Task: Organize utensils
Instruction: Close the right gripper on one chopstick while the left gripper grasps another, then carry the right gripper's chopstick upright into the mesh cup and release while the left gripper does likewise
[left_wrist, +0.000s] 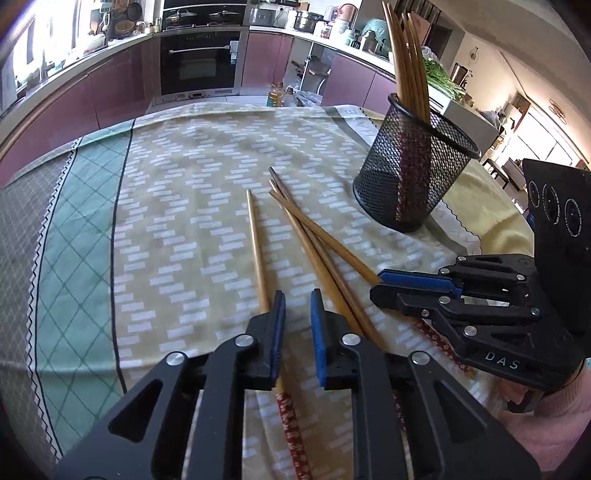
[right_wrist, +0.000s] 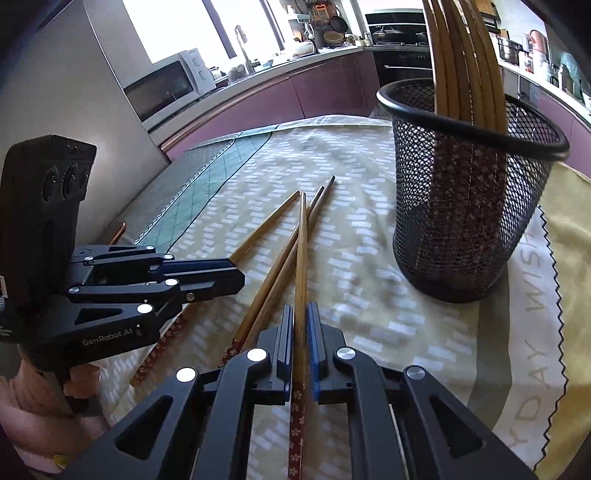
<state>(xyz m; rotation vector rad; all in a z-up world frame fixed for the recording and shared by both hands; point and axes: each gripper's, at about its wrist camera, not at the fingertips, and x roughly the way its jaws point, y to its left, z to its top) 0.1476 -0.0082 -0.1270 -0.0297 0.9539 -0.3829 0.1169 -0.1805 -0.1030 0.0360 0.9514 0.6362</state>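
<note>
A black mesh cup (left_wrist: 413, 177) (right_wrist: 469, 221) stands on the patterned tablecloth at the right, with several bamboo chopsticks (left_wrist: 406, 62) (right_wrist: 461, 55) upright in it. My right gripper (right_wrist: 301, 314) (left_wrist: 380, 288) is shut on one chopstick (right_wrist: 302, 240) (left_wrist: 332, 243), which points forward over two loose chopsticks (right_wrist: 280, 258) (left_wrist: 314, 254) lying crossed beneath it. My left gripper (left_wrist: 297, 299) (right_wrist: 236, 275) hovers low, its blue pads a little apart with nothing between them. A single chopstick (left_wrist: 256, 240) (right_wrist: 258, 229) lies on the cloth under its left finger.
The tablecloth (left_wrist: 184, 184) covers a round table whose far edge faces purple kitchen cabinets and an oven (left_wrist: 199, 62). Bottles (left_wrist: 277, 96) stand beyond that edge. A microwave (right_wrist: 166, 85) sits at the left. A hand in a pink sleeve (right_wrist: 37, 406) holds the left gripper.
</note>
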